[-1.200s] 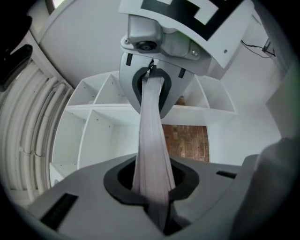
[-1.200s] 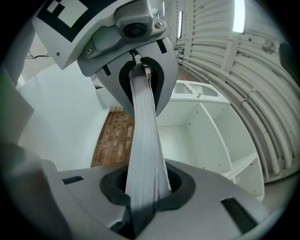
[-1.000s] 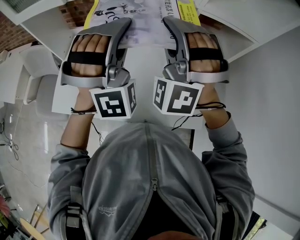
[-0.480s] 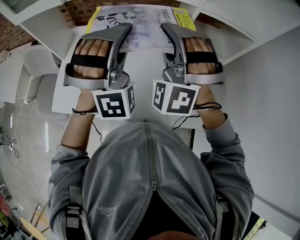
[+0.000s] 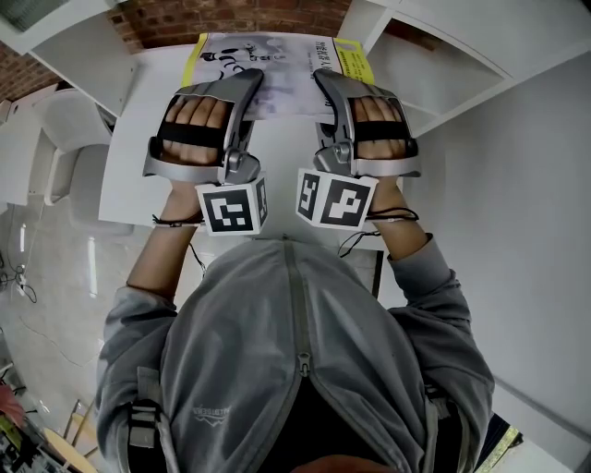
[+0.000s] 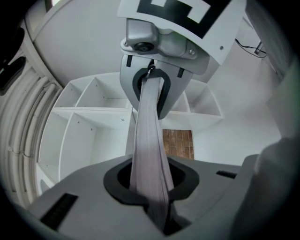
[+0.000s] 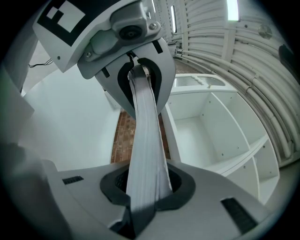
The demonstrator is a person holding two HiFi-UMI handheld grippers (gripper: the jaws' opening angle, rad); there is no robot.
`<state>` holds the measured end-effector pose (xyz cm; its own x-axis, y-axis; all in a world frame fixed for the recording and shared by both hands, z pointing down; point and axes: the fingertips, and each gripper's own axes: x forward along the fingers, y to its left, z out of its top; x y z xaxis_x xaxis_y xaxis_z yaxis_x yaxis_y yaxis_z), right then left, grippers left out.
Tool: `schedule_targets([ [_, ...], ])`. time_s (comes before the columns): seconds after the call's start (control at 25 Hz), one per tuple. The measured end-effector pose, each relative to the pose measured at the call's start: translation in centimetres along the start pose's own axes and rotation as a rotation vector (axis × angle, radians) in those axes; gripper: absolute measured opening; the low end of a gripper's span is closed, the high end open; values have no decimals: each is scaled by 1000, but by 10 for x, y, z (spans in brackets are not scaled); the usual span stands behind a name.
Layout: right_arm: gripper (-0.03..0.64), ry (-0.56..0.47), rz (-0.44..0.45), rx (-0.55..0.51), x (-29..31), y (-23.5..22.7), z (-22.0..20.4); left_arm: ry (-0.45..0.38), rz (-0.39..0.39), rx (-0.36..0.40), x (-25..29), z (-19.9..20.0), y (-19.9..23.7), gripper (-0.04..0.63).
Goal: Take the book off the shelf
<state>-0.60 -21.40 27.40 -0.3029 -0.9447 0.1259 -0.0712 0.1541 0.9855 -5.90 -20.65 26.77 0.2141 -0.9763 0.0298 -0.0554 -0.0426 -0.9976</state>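
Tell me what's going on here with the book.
A person holds a gripper in each hand, and both are shut on one thin book with a yellow-edged cover. The left gripper clamps its left side and the right gripper its right side, so the book spans flat between them. It is held out in front of the white shelf, not inside any compartment that shows.

Book [image 5: 277, 65] in front of shelf [image 5: 462, 37]; brick wall [image 5: 277, 14] behind shelf.
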Motion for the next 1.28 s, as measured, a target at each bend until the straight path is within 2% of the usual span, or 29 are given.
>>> schedule_targets([
  [0.24, 81, 19, 47, 23, -2, 13, -4, -4, -53, -13, -1, 3, -13, 74],
  [0.52, 81, 37, 98, 89, 0, 127, -34, -4, -148, 1, 2, 17, -126, 74],
  [0.8, 81, 42, 122, 115, 3, 173, -40, 4, -197, 9, 1, 15, -172, 74],
  [1.08, 81, 44, 170, 141, -3, 275, -44, 8, -269, 19, -14, 11, -272, 75],
  [1.28, 81, 47, 207, 148, -1, 287, -43, 6, -305, 10, -15, 8, -286, 74],
])
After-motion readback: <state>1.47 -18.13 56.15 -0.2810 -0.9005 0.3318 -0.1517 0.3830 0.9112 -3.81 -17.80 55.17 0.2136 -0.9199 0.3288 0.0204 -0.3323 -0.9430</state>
